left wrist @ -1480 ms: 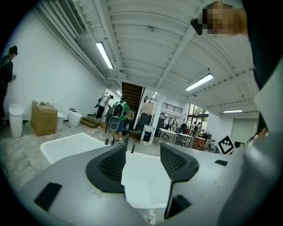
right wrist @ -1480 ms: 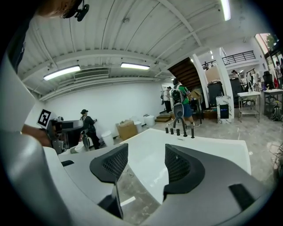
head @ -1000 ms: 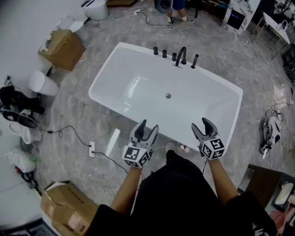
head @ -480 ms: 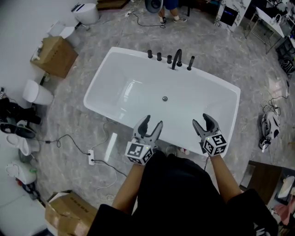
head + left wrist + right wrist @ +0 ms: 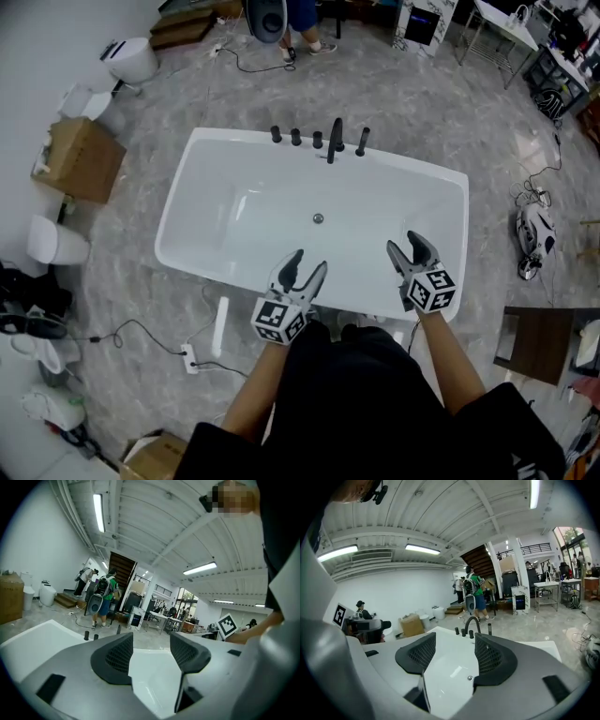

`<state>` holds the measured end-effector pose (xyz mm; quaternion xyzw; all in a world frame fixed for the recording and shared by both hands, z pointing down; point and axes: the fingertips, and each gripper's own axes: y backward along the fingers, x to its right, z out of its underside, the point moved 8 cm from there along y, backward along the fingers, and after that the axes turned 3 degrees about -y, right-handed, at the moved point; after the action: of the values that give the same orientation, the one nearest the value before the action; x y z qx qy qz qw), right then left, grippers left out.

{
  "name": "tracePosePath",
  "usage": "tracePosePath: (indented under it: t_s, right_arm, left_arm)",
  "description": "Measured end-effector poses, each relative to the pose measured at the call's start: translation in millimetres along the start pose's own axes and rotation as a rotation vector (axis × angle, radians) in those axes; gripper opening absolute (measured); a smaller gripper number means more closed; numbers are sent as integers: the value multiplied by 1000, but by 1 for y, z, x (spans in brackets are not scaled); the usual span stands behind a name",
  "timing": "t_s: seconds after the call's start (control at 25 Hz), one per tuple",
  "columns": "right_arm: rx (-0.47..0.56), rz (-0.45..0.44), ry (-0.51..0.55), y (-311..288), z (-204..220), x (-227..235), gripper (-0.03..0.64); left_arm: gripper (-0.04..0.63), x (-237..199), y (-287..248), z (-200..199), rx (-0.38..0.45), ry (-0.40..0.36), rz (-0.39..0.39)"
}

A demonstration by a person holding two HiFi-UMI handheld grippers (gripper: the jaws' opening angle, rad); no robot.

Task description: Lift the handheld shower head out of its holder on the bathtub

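Left gripper (image 5: 308,262) with jaws apart and nothing between them, only white tub wall showing through the gap in its own view. Right gripper (image 5: 405,244) likewise spread and empty, with the tub's basin and far fittings framed between its pads. Both at about the same level above the near rim of the bathtub (image 5: 234,197), well apart from each other, marker cubes toward the person, tips toward the tub. Just behind them, bare forearms and a black top (image 5: 375,403).

On the floor on this side of the tub, to the left: a white bar (image 5: 221,324), a power strip (image 5: 190,357) and its dark cable (image 5: 131,328).

In the white basin, a small round drain (image 5: 318,218) near the middle. On the far rim, a row of black fittings: three short knobs (image 5: 295,137), then the curved spout (image 5: 335,141), then, rightmost, the handheld shower head (image 5: 362,141), upright on the rim, its holder too small to make out, well apart from both grippers and untouched.

Left of the tub, a cardboard box (image 5: 80,159) and a white toilet (image 5: 131,59). Right of it, a grey-and-white device (image 5: 531,234) among cables, and a dark wooden panel (image 5: 539,342).

Beyond the tub, grey marbled floor (image 5: 422,94) and a person (image 5: 302,14) beside a round grey thing (image 5: 265,17). Farther back, in the right gripper view, a dark staircase (image 5: 476,557) and ceiling strip lights (image 5: 423,549).
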<state>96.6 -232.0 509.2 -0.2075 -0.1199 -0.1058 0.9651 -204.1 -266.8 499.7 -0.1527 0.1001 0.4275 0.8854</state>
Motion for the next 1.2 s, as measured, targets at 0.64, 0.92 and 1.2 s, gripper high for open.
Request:
tracePosePath:
  t_s: [0.64, 0.92, 1.2]
  right_arm:
    - [26, 43, -21, -122, -30, 78, 228]
    - [-13, 45, -18, -177, -20, 121, 229]
    - [-65, 22, 20, -232, -9, 155, 227]
  left_arm:
    - [238, -29, -97, -2, -44, -3, 84]
    - [238, -33, -137, 4, -42, 4, 83]
    - [238, -49, -172, 17, -30, 16, 47]
